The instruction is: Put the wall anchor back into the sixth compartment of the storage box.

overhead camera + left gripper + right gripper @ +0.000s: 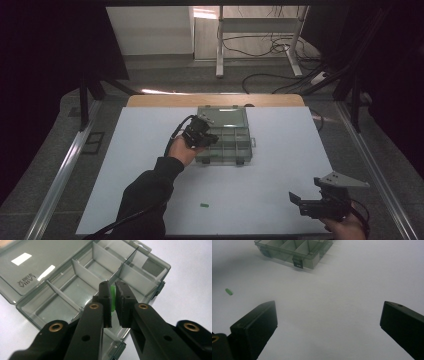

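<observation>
A clear grey compartment box [235, 145] [75, 282] [294, 251] lies open on the white table, its lid folded back. My left gripper [207, 140] [113, 293] hangs over the box's near compartments, shut on a small green piece [113, 296] pinched between its pads. A second small green piece [204, 204] [229, 291] lies loose on the table nearer the front edge. At the front right my right gripper [300, 200] [327, 322] stands open above bare table, nothing between its fingers.
The white table top [280, 175] has a wooden strip along its far edge. Metal rails [60, 175] run along both sides. Beyond the table are desk legs [219, 45] and cables on the floor.
</observation>
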Motion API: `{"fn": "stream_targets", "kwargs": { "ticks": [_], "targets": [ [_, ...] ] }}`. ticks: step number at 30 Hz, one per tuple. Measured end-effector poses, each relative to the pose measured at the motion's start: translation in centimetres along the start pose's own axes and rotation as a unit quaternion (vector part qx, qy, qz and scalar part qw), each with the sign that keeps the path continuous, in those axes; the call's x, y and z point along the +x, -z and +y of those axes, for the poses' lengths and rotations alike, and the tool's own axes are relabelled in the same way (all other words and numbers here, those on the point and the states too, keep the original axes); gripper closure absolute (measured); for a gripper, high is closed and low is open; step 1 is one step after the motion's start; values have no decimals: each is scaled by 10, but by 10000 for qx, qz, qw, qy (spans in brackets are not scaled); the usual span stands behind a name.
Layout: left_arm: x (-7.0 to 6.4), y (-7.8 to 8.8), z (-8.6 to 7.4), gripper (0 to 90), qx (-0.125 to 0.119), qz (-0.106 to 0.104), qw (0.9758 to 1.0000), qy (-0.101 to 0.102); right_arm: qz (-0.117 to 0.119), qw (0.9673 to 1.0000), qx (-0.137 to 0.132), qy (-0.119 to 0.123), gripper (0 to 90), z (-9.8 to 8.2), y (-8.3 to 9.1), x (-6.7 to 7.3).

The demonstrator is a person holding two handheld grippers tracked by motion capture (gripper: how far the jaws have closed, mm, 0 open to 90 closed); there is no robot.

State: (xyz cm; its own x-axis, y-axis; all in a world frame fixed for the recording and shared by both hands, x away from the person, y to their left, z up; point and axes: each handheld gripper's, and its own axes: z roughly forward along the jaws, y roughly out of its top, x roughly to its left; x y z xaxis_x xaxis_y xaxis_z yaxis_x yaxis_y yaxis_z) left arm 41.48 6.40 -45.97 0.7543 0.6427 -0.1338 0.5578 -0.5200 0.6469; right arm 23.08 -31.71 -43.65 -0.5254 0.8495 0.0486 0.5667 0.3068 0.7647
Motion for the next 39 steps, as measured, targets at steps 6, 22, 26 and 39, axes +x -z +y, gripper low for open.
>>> {"fn": "stream_targets", "kwargs": {
  "ticks": [6,22,26,39],
  "targets": [
    [1,-9,-4,827,56,-27,10000,59,2,10000,-2,3,12,0,0,0],
    [1,-5,-5,674,-2,-238,9996,166,2,10000,-7,12,15,0,0,0],
    [-3,1,-6,540,-44,-242,9996,124,8,10000,-2,14,21,0,0,0],
    [-9,24,-16,79,-162,-192,9996,150,0,10000,10,-1,22,0,0,0]
  ]
}}
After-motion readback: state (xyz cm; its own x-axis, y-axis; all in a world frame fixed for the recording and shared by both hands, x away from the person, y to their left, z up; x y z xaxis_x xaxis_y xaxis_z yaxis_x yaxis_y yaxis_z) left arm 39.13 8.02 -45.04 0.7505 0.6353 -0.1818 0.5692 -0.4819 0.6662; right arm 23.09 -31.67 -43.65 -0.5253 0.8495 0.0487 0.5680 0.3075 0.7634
